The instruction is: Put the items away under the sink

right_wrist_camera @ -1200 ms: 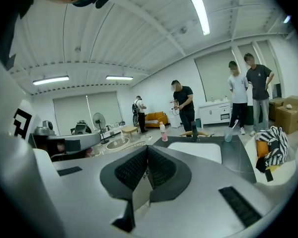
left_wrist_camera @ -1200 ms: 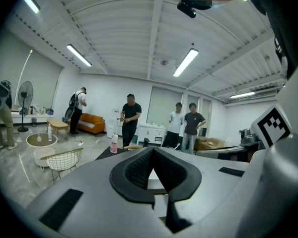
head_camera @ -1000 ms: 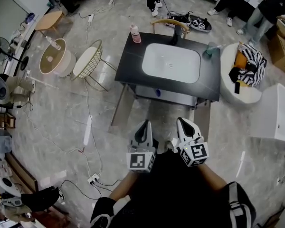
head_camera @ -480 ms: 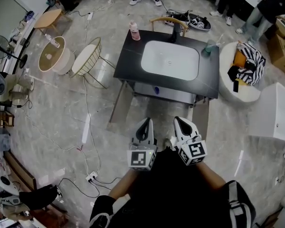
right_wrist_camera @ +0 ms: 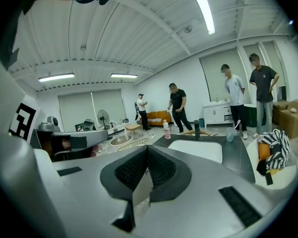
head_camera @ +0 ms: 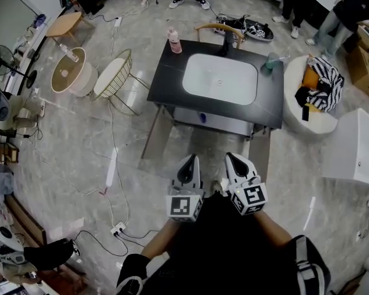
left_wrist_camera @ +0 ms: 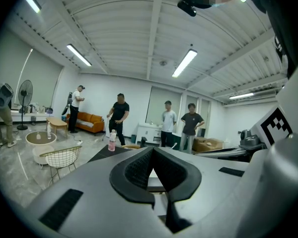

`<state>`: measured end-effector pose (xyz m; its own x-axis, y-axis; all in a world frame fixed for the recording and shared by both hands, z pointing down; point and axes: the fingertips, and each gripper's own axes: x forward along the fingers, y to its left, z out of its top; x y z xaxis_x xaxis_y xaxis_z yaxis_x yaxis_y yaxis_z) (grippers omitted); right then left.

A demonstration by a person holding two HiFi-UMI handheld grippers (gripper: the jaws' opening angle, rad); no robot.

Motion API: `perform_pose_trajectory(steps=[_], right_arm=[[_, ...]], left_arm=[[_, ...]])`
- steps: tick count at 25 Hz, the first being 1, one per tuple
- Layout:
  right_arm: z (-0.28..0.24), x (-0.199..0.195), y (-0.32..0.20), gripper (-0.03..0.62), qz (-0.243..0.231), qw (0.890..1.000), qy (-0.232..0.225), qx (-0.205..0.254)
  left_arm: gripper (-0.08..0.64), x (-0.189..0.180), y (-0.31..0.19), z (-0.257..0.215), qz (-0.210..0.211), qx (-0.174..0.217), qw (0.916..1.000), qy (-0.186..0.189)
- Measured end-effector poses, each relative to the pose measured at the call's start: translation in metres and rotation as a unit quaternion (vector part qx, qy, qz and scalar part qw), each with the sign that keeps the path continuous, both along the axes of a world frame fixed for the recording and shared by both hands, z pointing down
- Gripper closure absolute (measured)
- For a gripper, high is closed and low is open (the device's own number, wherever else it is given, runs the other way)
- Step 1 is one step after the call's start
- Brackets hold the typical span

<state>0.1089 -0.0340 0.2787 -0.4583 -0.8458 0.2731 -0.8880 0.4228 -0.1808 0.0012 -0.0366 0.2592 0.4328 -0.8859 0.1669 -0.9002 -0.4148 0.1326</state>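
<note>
A black-topped sink cabinet (head_camera: 172, 78) with a white basin (head_camera: 220, 78) stands on the floor ahead of me. On its top are a pink bottle (head_camera: 174, 42) at the far left corner, a dark faucet (head_camera: 224, 43) and a teal cup (head_camera: 270, 63) at the far right. Below the top, an open shelf (head_camera: 215, 123) shows a small blue thing (head_camera: 202, 118). My left gripper (head_camera: 189, 163) and right gripper (head_camera: 232, 160) hover side by side well short of the cabinet, both shut and empty. The right gripper view shows the bottle (right_wrist_camera: 167, 130), the basin (right_wrist_camera: 198, 150) and the cup (right_wrist_camera: 230, 133) beyond the shut right gripper (right_wrist_camera: 147, 147).
A wire chair (head_camera: 114, 78) and a round low table (head_camera: 71, 74) stand left of the cabinet. Cables and a power strip (head_camera: 120, 230) lie on the floor at left. A white pouf with striped clothes (head_camera: 313, 97) and a white cabinet (head_camera: 357, 146) are at right. People stand behind the sink.
Both grippers have stayed where they were. The people behind the sink have walked a little; the view has barely shifted.
</note>
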Motion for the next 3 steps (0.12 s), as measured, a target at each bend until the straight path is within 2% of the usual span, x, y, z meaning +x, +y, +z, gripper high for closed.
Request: perform_pose_trajectory(steps=[3], right_arm=[[-0.0014, 0.0027, -0.0007, 0.581, 0.000, 1.000, 0.000, 0.001]], left_arm=[[0.545, 0.0019, 0.0013, 0.0043, 0.004, -0.004, 0.9999, -0.011]])
